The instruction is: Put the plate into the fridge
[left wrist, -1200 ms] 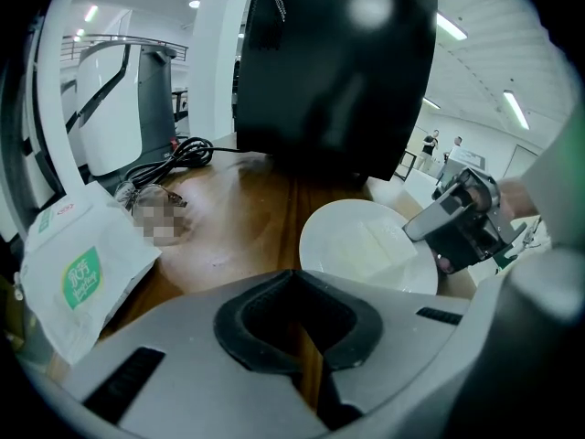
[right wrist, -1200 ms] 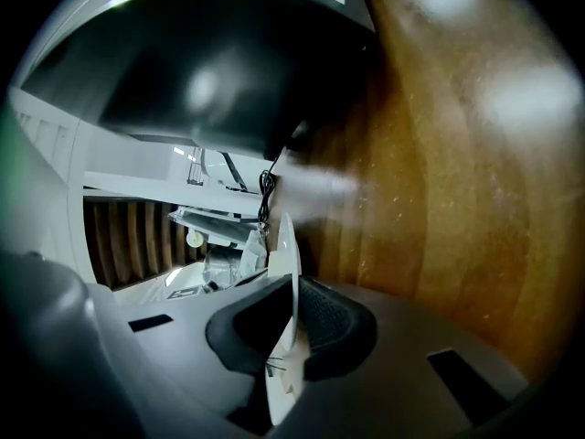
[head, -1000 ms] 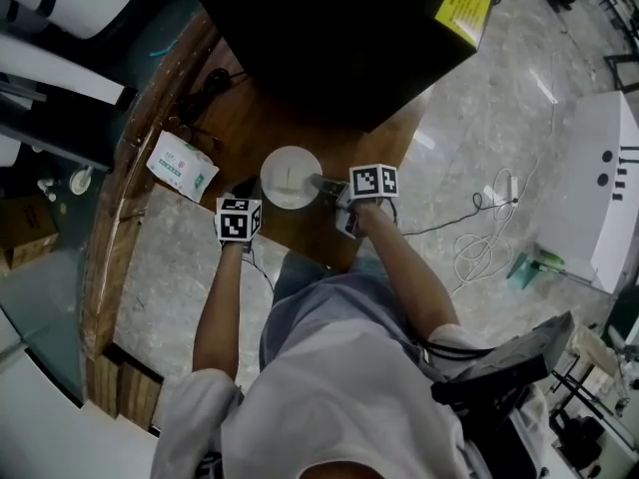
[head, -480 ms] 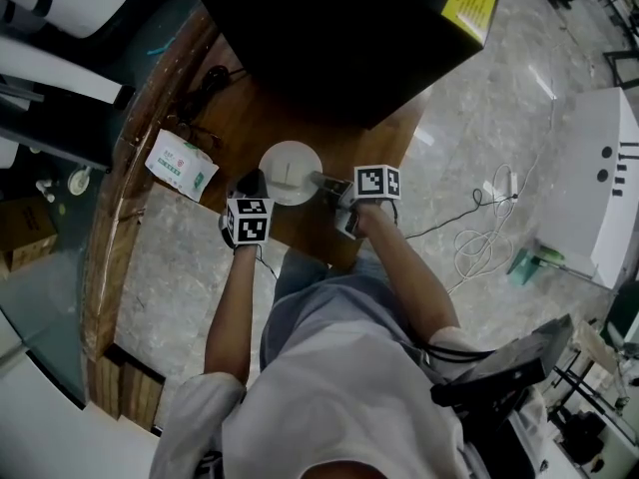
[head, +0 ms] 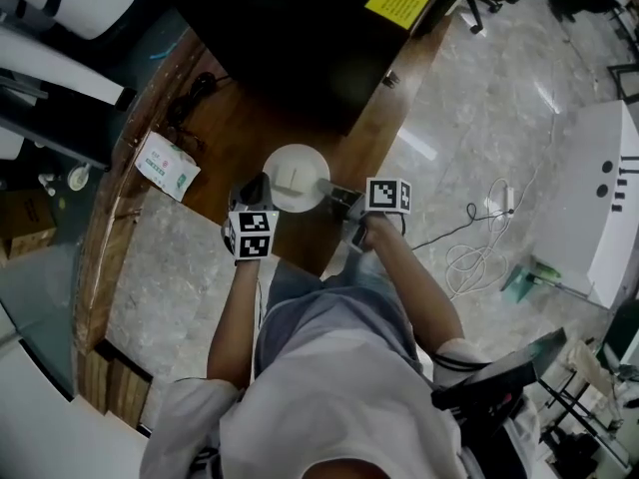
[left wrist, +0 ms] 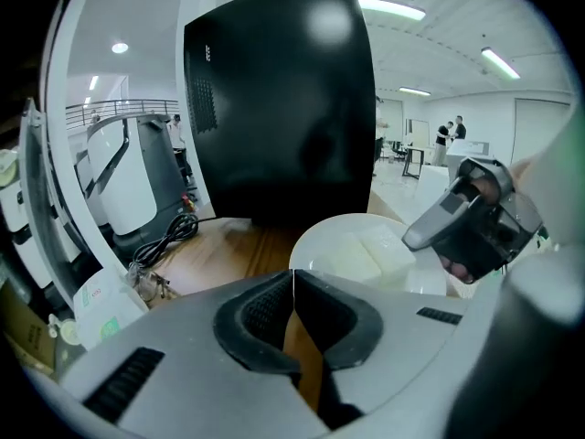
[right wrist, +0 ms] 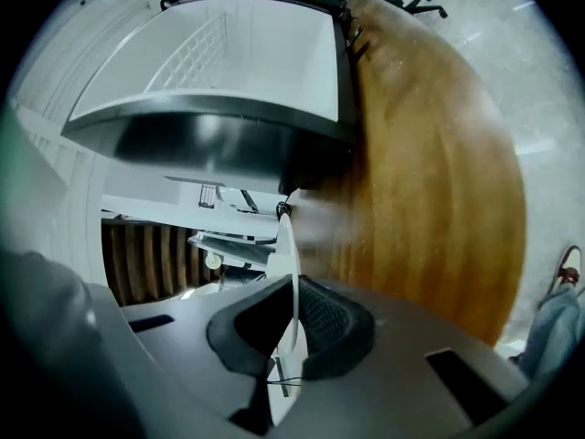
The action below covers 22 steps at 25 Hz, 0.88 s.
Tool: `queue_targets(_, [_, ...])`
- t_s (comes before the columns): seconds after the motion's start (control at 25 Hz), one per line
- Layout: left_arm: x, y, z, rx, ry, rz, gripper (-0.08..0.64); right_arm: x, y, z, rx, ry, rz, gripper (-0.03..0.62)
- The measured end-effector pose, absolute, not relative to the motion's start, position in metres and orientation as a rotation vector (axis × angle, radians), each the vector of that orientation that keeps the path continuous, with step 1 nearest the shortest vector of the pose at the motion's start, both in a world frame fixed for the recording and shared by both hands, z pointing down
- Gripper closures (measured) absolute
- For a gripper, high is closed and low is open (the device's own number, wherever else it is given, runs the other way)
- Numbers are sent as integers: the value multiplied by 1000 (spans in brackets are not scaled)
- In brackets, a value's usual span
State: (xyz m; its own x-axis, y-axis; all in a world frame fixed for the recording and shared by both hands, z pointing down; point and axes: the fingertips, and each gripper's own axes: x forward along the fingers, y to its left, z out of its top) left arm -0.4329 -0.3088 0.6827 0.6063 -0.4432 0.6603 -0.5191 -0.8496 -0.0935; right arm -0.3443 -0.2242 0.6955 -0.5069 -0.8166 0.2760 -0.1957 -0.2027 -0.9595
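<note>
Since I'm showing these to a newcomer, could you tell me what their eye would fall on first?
The white plate stands out at the centre of the head view, over the wooden table, pinched at its rim by the right hand-held gripper. Just behind it looms the big black fridge, and the left hand-held gripper sits shut and empty beside the plate.

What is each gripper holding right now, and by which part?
The right gripper holds the white plate by its rim, pinched edge-on between the jaws. The left gripper is shut and holds nothing.
</note>
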Motion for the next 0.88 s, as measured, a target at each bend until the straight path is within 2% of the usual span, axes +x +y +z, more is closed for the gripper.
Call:
queue_targets(0.48, [-191, -86, 608, 2767, -1000, 787, 540, -117, -12, 638, -1061, 1747, -1784, 568])
queue_targets(0.88, [-103, -42, 545, 2824, -993, 596, 540, -21, 15, 591, -1063, 1828, -1730, 568])
